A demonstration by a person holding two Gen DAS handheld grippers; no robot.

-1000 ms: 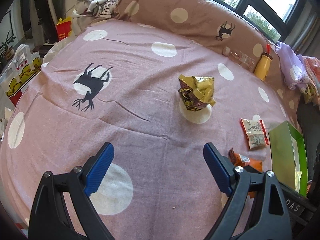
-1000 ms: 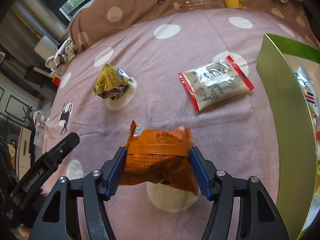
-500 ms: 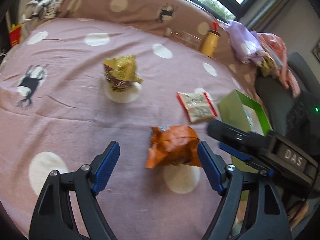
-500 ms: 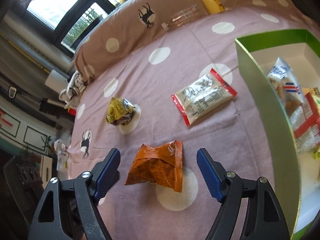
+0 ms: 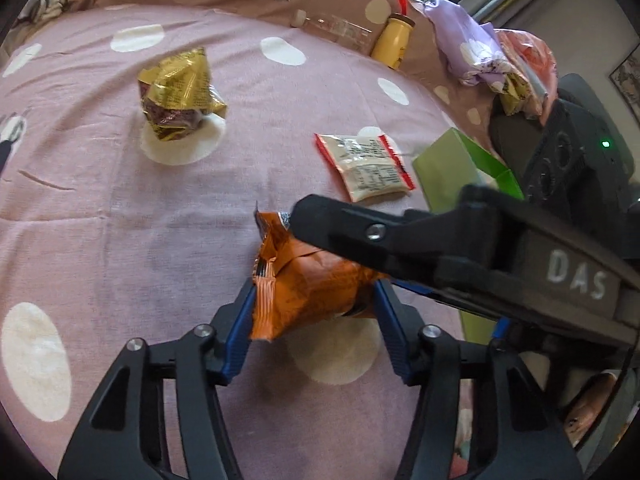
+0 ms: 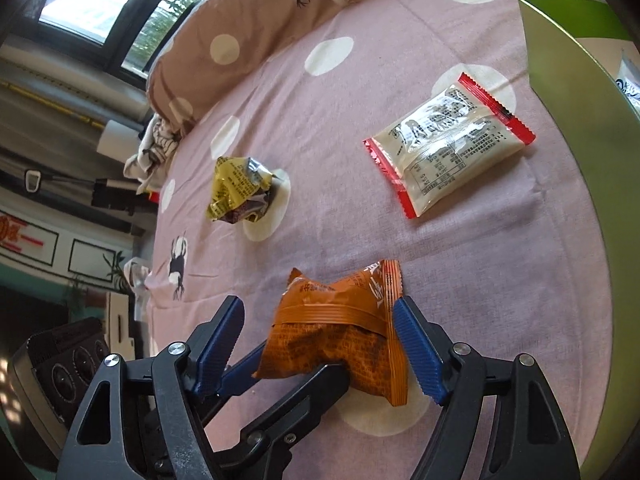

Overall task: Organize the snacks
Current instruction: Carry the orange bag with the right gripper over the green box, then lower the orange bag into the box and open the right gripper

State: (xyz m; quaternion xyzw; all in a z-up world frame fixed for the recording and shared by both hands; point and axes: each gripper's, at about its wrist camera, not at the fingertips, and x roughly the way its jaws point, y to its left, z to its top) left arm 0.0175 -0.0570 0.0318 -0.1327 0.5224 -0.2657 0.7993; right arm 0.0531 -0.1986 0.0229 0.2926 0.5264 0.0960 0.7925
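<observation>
An orange snack packet [image 5: 308, 280] lies on the pink dotted bedspread. My left gripper [image 5: 314, 316] is shut on it, blue pads pressing both sides. In the right wrist view the same packet [image 6: 340, 332] sits between my right gripper's [image 6: 320, 344] spread jaws, which are open around it; its right pad touches the packet's edge, and the left gripper's fingers [image 6: 296, 400] reach in from below. A crumpled gold packet [image 5: 180, 96] and a white packet with red ends [image 5: 366, 166] lie farther out. The green box [image 6: 576, 92] stands to the right.
A yellow bottle [image 5: 394, 40] and a clear bottle [image 5: 336, 30] lie against the brown dotted pillow at the far edge. Purple and orange clothes [image 5: 472, 52] are heaped at the back right. The right gripper's black body [image 5: 500, 248] crosses the left wrist view.
The right gripper let go of the orange packet and opened. The left gripper swung right, moved in over the packet and shut on it.
</observation>
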